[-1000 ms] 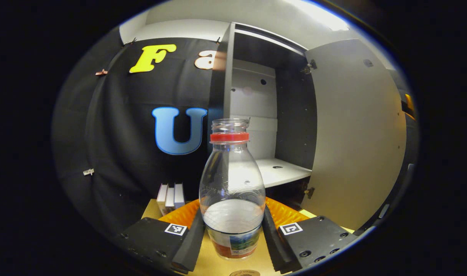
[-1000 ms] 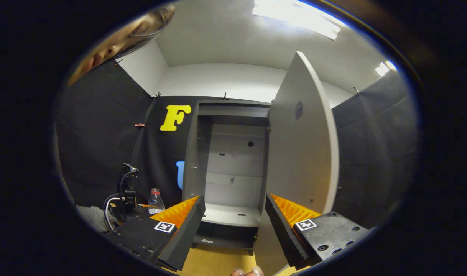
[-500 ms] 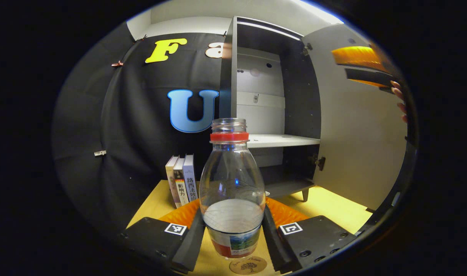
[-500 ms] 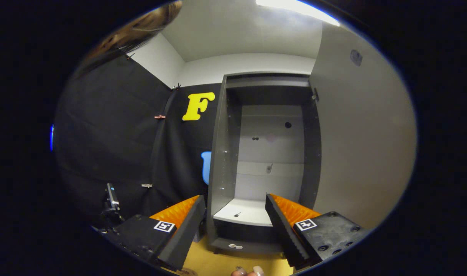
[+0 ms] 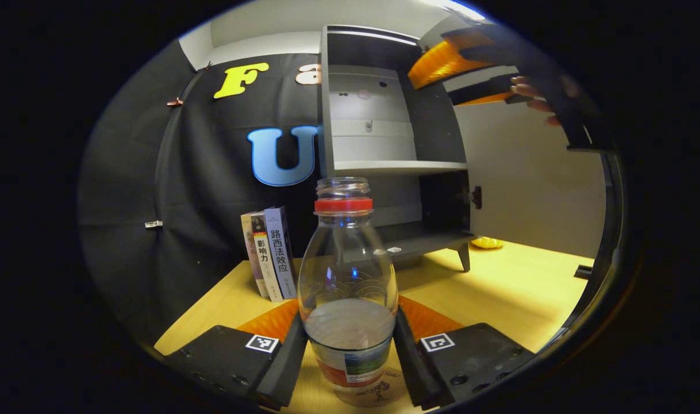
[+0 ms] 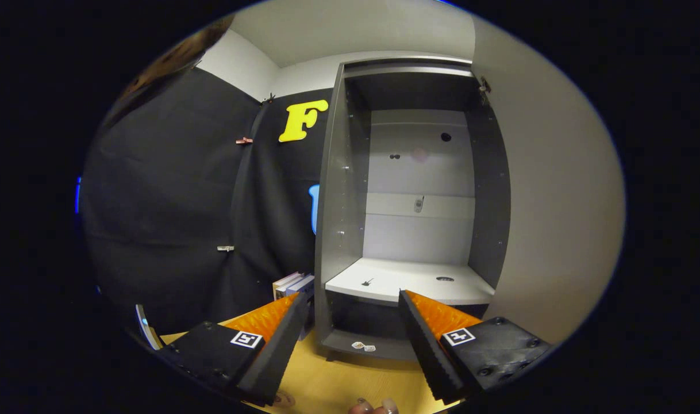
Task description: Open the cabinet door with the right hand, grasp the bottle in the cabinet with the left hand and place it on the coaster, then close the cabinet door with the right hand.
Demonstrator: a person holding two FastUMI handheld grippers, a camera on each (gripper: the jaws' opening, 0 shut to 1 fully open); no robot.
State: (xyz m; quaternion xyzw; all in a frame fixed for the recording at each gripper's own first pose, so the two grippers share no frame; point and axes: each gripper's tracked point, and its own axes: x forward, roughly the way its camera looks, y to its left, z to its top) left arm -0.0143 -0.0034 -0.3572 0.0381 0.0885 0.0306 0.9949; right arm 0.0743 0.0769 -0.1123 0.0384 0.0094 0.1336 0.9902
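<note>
Standing open: cabinet (image 6: 419, 190), door (image 6: 551, 201) swung right, shelf bare. Worktop (image 5: 499, 287): three books (image 5: 268, 253) upright beside cabinet. Bottle (image 5: 348, 287), upright, part-filled, base at coaster (image 5: 379, 394). Left tool (image 5: 348, 356) clenched on bottle. Right tool (image 6: 350, 339) released, fingers apart, facing cabinet.

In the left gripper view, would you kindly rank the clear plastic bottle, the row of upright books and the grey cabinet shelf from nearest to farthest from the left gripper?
1. The clear plastic bottle with a red neck ring, held between the left gripper fingers.
2. The row of upright books, behind and to the left, by the black cloth.
3. The grey cabinet shelf, farthest, inside the open cabinet, up and to the right.
</note>
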